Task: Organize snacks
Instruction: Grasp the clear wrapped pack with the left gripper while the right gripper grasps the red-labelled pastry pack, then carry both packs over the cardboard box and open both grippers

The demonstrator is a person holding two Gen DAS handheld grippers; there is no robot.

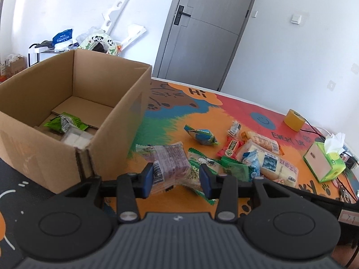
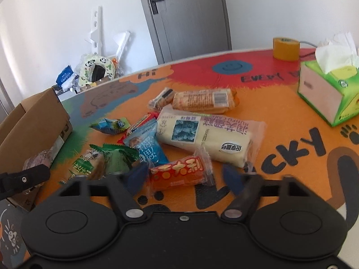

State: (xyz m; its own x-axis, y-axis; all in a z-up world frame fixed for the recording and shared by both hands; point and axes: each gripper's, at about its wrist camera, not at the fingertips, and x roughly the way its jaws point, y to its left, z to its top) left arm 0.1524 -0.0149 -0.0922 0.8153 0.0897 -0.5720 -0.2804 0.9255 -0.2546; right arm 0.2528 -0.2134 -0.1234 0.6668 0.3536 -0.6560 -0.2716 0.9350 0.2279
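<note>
Cardboard box (image 1: 74, 103) at left, open, a few packets inside. Snack pile (image 2: 179, 132) mid-table. Left gripper (image 1: 177, 177): fingers apart around a purple-print packet (image 1: 168, 159), grip uncertain. Right gripper (image 2: 186, 177): fingers wide, straddling red packet (image 2: 179, 172), long axis lying across the gap.

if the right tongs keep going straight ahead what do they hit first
Most likely the red-and-orange snack packet, lying between the open right tongs. Beyond it lies the long white cake pack. Depth is hard to judge through the fisheye.
</note>
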